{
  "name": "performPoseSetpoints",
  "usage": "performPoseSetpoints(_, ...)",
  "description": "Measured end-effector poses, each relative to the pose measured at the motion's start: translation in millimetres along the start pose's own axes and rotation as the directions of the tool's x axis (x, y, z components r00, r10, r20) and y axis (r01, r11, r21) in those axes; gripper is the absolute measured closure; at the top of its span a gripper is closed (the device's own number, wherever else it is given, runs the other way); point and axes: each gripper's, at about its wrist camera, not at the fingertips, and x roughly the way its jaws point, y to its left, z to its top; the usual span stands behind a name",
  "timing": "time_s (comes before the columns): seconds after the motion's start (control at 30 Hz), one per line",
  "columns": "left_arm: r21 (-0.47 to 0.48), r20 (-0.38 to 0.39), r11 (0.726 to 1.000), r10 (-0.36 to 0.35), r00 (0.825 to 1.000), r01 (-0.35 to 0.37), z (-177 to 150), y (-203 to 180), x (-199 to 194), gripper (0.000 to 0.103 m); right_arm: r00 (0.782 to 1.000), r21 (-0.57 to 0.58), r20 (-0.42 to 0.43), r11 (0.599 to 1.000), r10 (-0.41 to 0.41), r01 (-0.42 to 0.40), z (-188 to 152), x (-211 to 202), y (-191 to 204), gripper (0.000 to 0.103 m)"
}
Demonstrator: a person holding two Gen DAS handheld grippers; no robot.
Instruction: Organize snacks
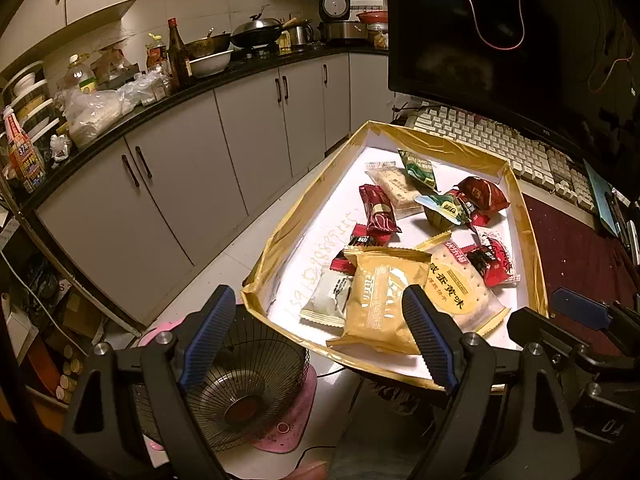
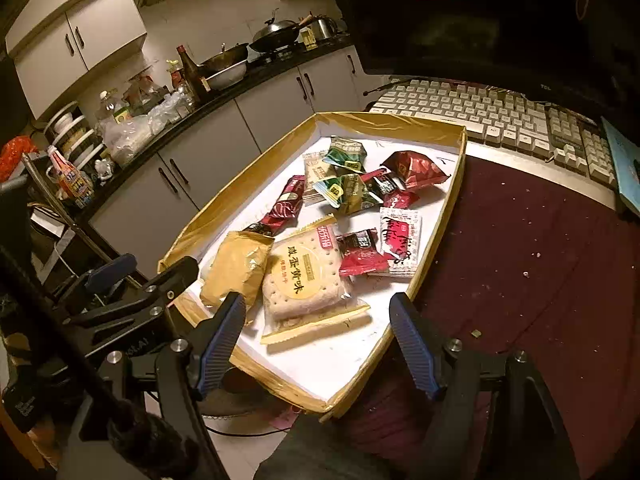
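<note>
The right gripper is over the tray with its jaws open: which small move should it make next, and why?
Probably lower the right gripper onto the round cracker packet and close. Its jaws stand wide and empty, and that packet lies directly ahead of them at the near end of the gold-rimmed tray, beside the tan packet. The left gripper is open too.

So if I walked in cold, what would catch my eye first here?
Probably the gold-edged tray heaped with bright snack packets, the big round cracker pack nearest the camera. Next, the two blue-padded grippers, left and right, open and empty at its near edge, and the keyboard behind.
</note>
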Motion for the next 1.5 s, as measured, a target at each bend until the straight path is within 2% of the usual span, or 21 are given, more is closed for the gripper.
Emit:
performPoseSetpoints(0.3, 0.005, -0.003, 1.000, 0.003, 1.000, -0.003, -0.6, -0.9, 0.1, 0.017, 1.000, -0.007, 0.000, 1.000, -0.023, 0.023, -1.4, 0.6, 1.1, 0.029)
performPoseSetpoints(1.5, 0.017, -0.015, 1.000, 0.002, 1.000, -0.002, 3.1, -7.3, 1.3, 0.017, 1.000, -0.009, 0.013, 1.000, -0.016, 0.016, -3.6, -1.4, 5.4, 0.029)
